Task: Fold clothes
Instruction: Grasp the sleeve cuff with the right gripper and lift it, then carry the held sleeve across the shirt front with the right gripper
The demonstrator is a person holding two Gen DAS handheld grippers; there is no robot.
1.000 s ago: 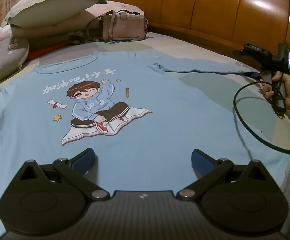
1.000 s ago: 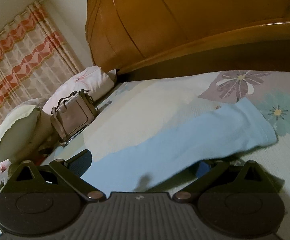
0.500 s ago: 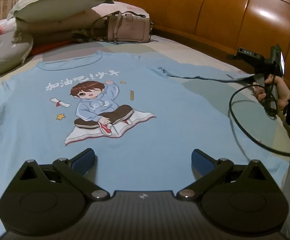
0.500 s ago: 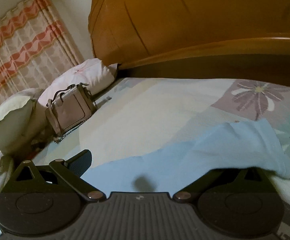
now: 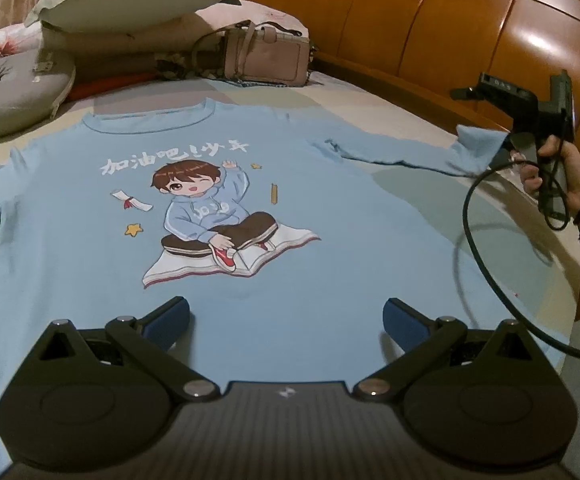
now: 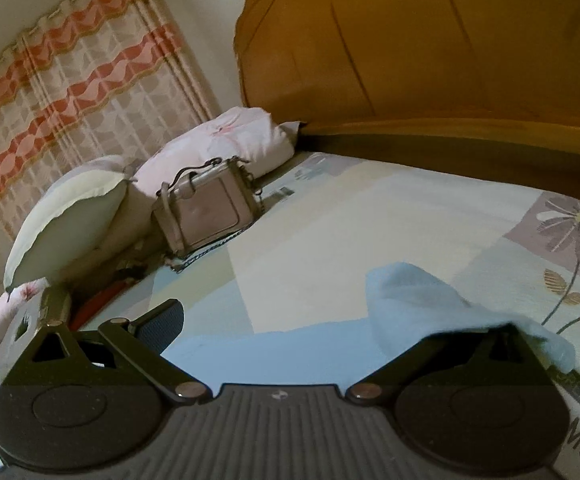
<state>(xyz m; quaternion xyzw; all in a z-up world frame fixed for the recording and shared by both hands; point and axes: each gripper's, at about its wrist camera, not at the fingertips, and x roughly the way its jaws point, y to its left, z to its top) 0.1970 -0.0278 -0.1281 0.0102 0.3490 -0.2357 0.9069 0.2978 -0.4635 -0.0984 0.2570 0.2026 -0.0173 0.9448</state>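
The shirt (image 5: 250,216) lies flat, print up, mid-bed (image 6: 329,216), unfolded except its right sleeve (image 6: 421,300), draped over the right tongs (image 6: 321,320), whose grip I cannot tell; the left tongs (image 5: 286,316) gape empty above the hem.

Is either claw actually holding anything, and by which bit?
The left claw holds nothing. The right claw is open too; the blue shirt's sleeve cuff is draped over one finger, not pinched.
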